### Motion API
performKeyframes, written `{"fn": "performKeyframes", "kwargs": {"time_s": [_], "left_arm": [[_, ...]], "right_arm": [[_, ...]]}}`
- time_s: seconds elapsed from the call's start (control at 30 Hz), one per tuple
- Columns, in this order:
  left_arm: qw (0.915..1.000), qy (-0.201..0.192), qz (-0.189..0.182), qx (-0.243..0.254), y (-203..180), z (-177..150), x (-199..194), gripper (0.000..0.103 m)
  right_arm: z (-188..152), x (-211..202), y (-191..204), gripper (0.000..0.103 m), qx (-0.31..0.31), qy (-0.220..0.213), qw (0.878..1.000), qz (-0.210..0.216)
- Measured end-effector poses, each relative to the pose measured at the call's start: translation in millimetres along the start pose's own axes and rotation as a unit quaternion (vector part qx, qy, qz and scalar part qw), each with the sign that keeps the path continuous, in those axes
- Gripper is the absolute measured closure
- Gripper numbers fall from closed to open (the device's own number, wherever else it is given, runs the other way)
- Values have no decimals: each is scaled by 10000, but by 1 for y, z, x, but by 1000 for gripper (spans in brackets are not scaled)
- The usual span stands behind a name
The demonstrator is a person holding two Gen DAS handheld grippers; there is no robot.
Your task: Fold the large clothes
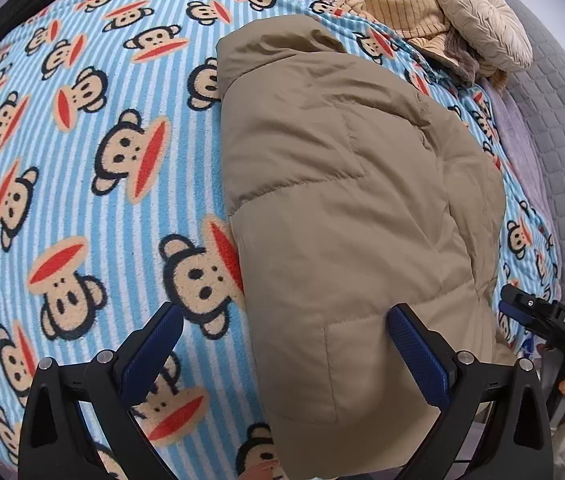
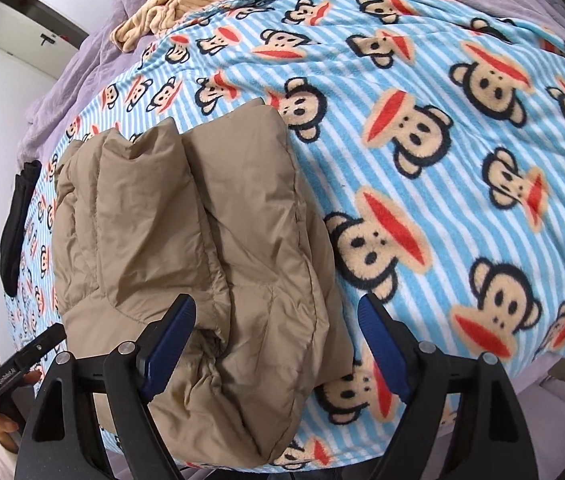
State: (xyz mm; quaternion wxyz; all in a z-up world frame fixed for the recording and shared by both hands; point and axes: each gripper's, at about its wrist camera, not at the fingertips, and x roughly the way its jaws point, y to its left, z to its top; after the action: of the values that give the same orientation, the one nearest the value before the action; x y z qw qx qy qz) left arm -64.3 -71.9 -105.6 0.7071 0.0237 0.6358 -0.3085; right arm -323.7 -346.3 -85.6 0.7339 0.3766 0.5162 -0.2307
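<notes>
**Left wrist view.**
- Left gripper (image 1: 284,330): fingers spread wide, holding nothing. The left pad (image 1: 150,354) is over the blanket; the right pad (image 1: 418,354) is over the near end of the jacket.
- Jacket (image 1: 346,200): tan, padded, quilted seams. It lies folded into a long, thick bundle running away from the fingertips, mostly ahead of and beyond the right pad. The collar end is farthest out. Its left edge is straight; the right side is rounded and layered.
- Blanket (image 1: 82,160): blue-striped fleece with monkey faces, under the jacket.
- Right gripper (image 1: 522,312): seen right of the fingers, near the jacket's lower right edge.
- Risk (judged): the filling is springy, so the top layer may lift or slide open if nothing presses it. A pinch taken here may catch only one layer, and the fold would peel apart when lifted.

**Right wrist view.**
- Right gripper (image 2: 276,344): fingers apart, empty. The left pad (image 2: 170,344) sits against the jacket's near end; the right pad (image 2: 382,348) is over the blanket, just beside the jacket's edge.
- Jacket (image 2: 186,232): two puffy lobes stand up at the far end with a deep crease between them. The near end is bunched and hangs at the bed's edge, between and left of the fingers.
- Pile of knitwear (image 2: 186,4): well beyond the fingertips.
- Black garment (image 2: 18,216): far left.
- Risk (judged): the overhanging end could drag the bundle off the bed. Closing on the slick shell alone may slip, and the fleece could be caught along with it.
</notes>
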Motion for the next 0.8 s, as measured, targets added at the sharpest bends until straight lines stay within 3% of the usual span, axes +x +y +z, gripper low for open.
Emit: {"fn": "performKeyframes", "kwargs": {"time_s": [0.23,0.4,0.5,0.6,0.67,0.73,0.8], "left_arm": [[9910,202,-1222,-515,26,23,35,0],[9814,388,-1757,-676,30,33,64,0],[9785,418,-1887,-720,28,37,73,0],[9767,451,-1947,-781,26,39,79,0],[9762,492,-1970,-768,21,42,83,0],[9774,514,-1927,-706,13,47,87,0],[9800,517,-1826,-604,7,49,88,0]], "right_arm": [[31,33,-28,8,180,319,9951,915],[48,70,-49,8,493,652,9862,1440],[54,86,-49,8,587,835,9749,1980],[54,86,-45,5,815,868,9467,2993],[56,84,-44,0,931,806,9308,3441],[60,82,-38,0,786,819,9312,3464],[65,86,-27,0,412,952,9430,3163]]}}
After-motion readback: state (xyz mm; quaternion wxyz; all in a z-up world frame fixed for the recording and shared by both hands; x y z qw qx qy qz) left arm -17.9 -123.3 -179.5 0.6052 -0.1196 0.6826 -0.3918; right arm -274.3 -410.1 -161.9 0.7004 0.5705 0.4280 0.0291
